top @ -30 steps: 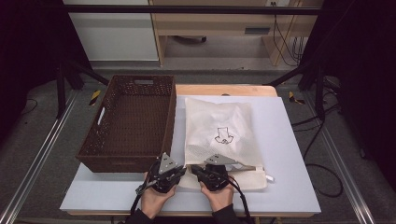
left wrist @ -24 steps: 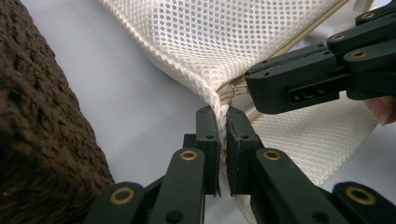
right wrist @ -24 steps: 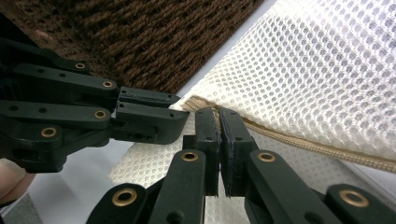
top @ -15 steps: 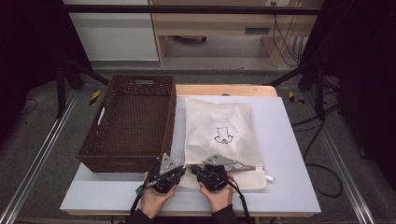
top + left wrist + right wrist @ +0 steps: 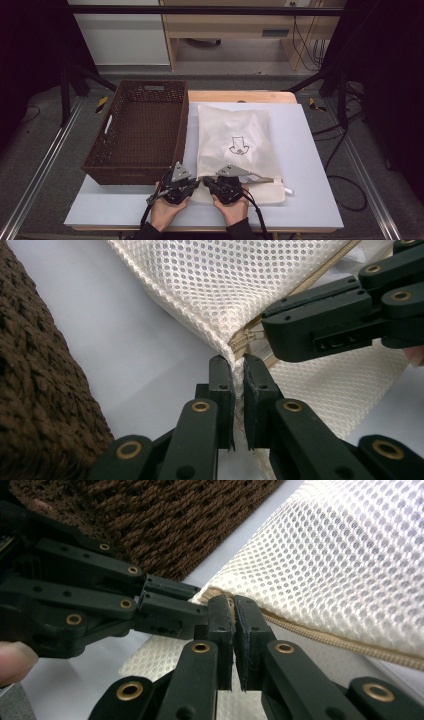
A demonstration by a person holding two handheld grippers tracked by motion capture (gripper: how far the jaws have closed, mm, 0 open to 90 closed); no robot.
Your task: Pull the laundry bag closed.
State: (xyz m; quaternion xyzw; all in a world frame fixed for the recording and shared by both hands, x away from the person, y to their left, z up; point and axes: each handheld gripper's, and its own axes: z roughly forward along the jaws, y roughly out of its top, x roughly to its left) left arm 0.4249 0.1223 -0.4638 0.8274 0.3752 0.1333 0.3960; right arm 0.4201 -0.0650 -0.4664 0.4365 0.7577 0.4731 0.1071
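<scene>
Pinching the mesh bag corner by its zipper, left tool and right tool, both clamped.

Grey floor, wooden desk behind

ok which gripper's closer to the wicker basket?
Left. The left gripper sits just off the wicker basket's near corner, shut on the mesh bag; the right gripper grips the bag beside it, farther out.

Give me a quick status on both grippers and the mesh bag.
Left gripper shut on mesh bag corner by the zipper. Right gripper shut on the same zipper end. Bag flat on table, wicker basket beside it; nothing in the way.
</scene>
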